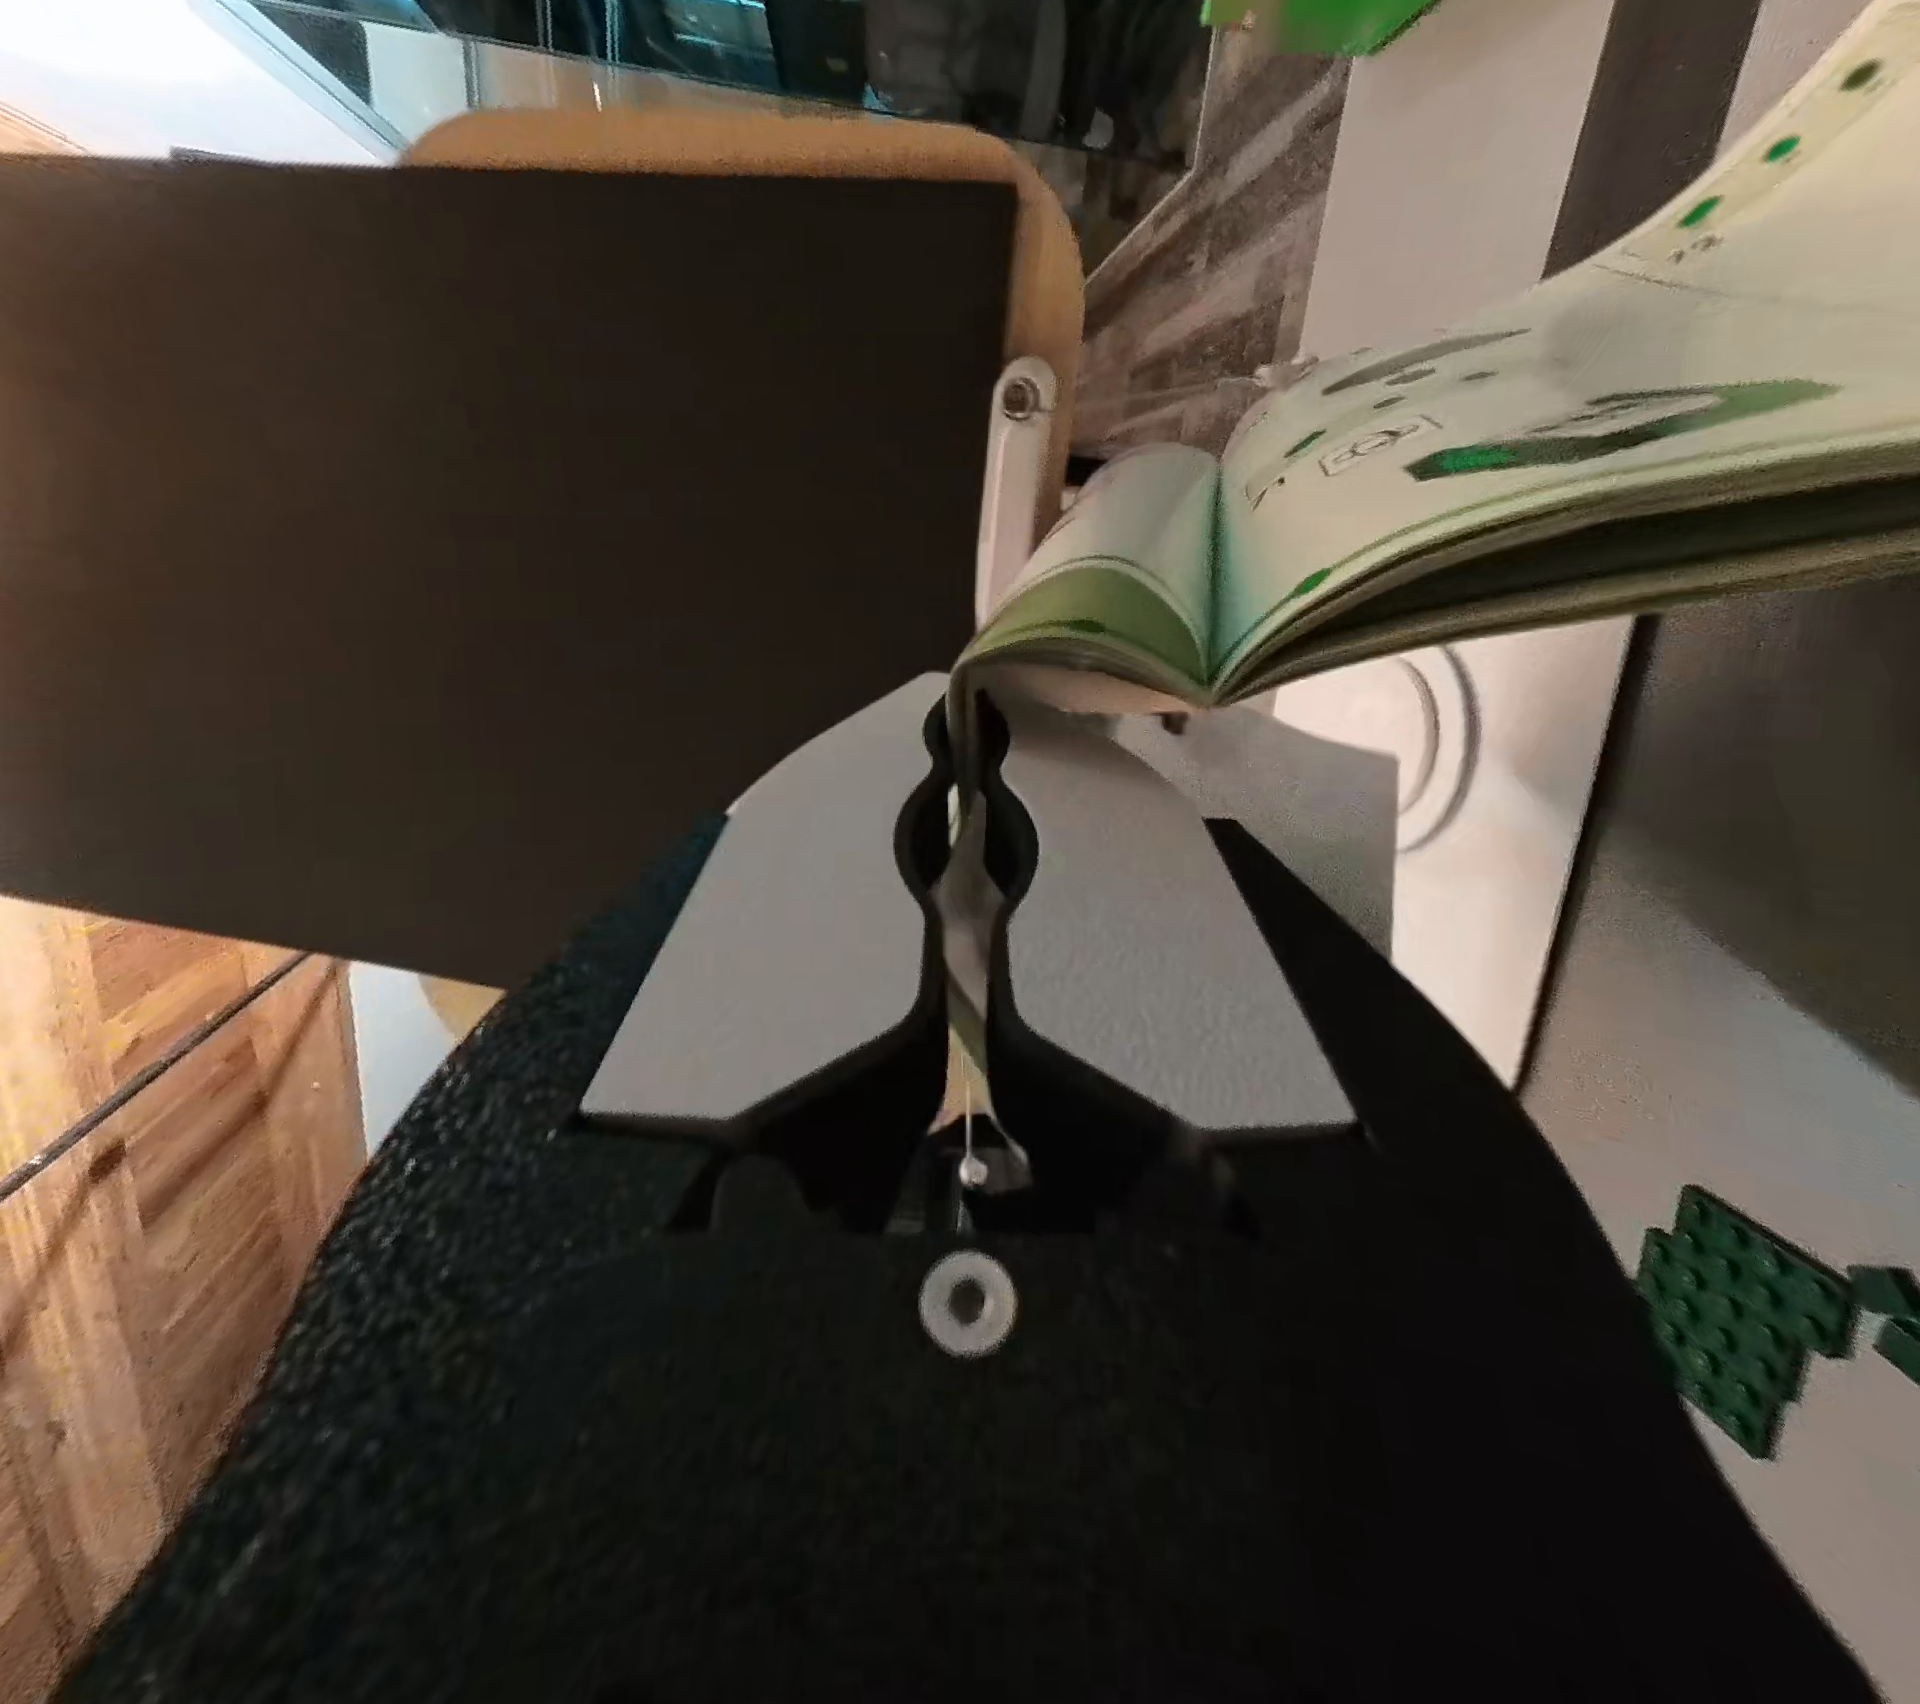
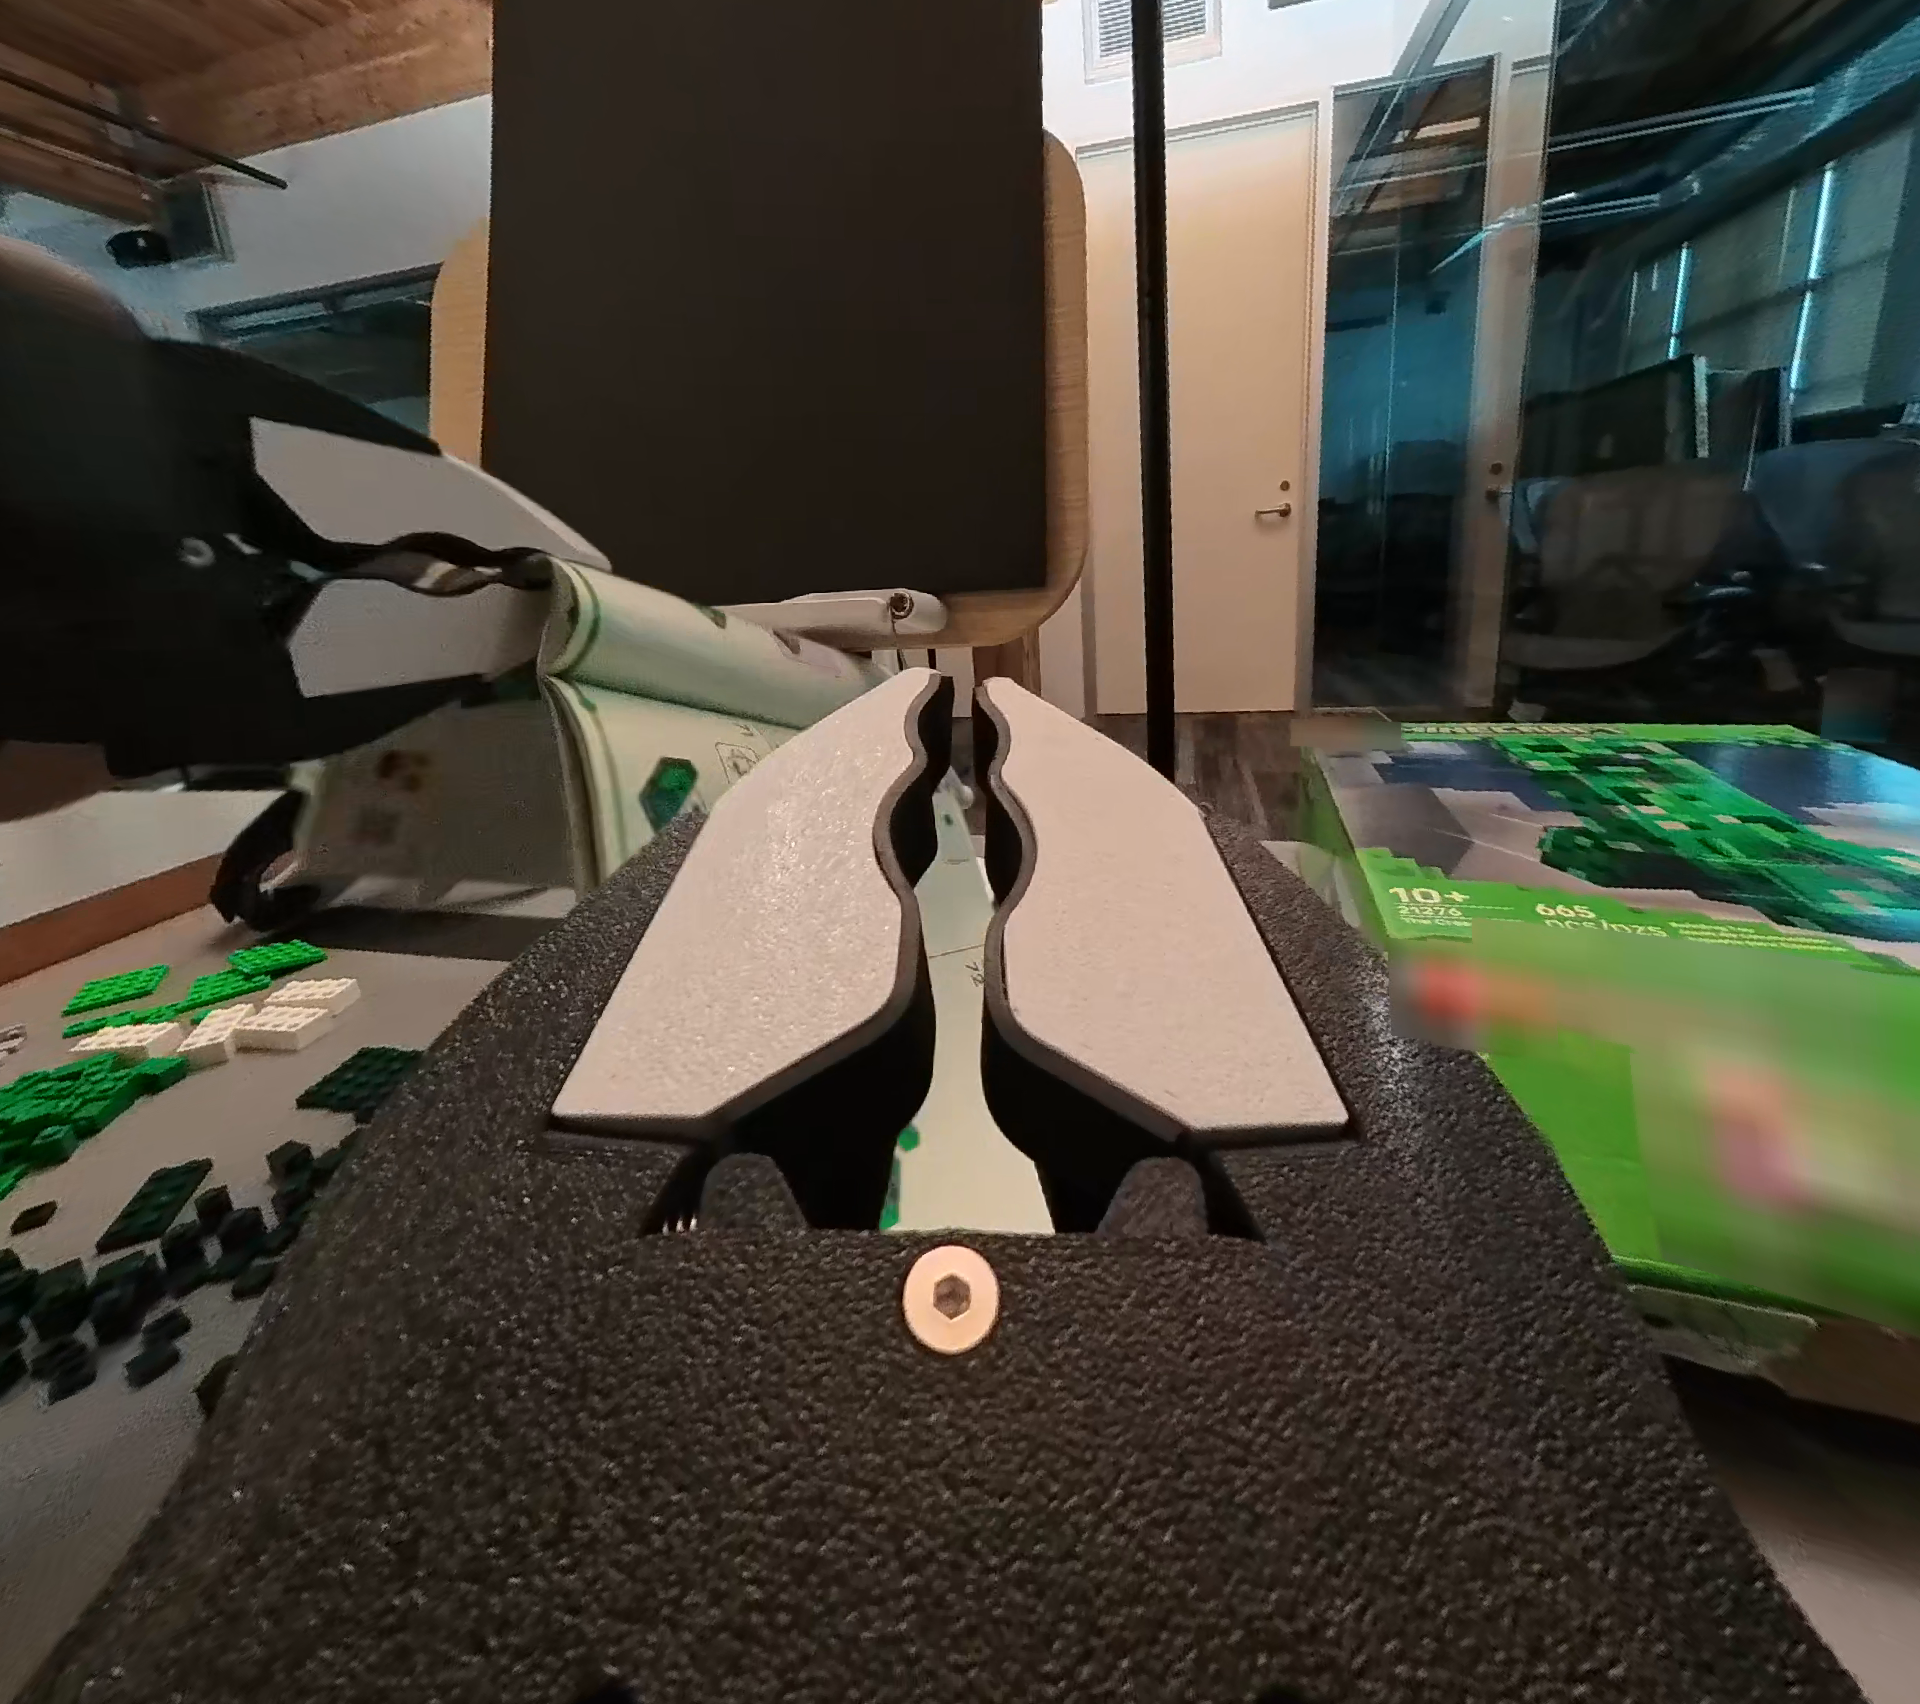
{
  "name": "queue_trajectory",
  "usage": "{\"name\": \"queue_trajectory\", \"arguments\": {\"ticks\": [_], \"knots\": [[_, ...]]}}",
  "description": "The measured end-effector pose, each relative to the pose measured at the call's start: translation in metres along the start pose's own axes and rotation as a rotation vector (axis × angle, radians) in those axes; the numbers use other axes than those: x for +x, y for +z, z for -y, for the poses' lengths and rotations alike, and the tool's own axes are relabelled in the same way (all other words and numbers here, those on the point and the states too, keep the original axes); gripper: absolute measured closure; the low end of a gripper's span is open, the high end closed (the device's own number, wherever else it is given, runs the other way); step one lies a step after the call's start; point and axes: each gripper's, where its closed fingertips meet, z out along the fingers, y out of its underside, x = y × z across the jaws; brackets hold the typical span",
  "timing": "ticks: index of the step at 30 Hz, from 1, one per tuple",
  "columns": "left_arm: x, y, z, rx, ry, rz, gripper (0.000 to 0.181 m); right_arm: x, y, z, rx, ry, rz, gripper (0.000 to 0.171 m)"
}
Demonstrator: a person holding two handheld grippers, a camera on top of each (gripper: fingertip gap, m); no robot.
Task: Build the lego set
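My left gripper (image 1: 966, 719) is shut on a few pages of the open green-and-white instruction booklet (image 1: 1455, 491) and holds them lifted; the view is rolled sideways. In the right wrist view the left gripper (image 2: 520, 568) comes in from the left, clamped on the booklet (image 2: 665, 636), which curls up off the table. My right gripper (image 2: 961, 693) is in the middle, just right of the booklet. Its jaws are nearly together with nothing between them. Loose green, white and dark bricks (image 2: 156, 1083) lie on the grey table (image 2: 436, 948) at the left.
The green set box (image 2: 1621, 833) lies on the table at the right. A dark panel on a wooden chair back (image 2: 769, 200) stands just behind the booklet, and a black pole (image 2: 1148, 304) stands beside it. A dark green plate (image 1: 1735, 1322) lies on the table. Across from one pair of fingers to the other is roughly 15 centimetres.
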Motion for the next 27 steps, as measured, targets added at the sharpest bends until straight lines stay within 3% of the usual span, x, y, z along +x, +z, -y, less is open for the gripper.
{"name": "queue_trajectory", "arguments": {"ticks": [7,14,17,22,27], "knots": [[-0.026,-0.029,0.011,0.035,-0.003,0.051,0.181,-0.004,0.001,-0.002,-0.001,0.067,0.030,0.164],[-0.085,-0.063,0.022,0.061,-0.021,0.147,0.181,-0.013,0.003,-0.004,-0.030,0.241,0.098,0.138],[-0.119,-0.080,0.022,0.077,-0.018,0.189,0.181,-0.026,0.001,-0.002,-0.038,0.511,0.156,0.123],[-0.174,-0.111,0.015,0.129,-0.123,0.234,0.181,-0.084,-0.011,0.009,-0.124,1.041,0.409,0.099],[-0.213,-0.146,0.026,0.189,-0.191,0.292,0.181,-0.136,-0.010,0.022,-0.175,1.443,0.533,0.054]]}}
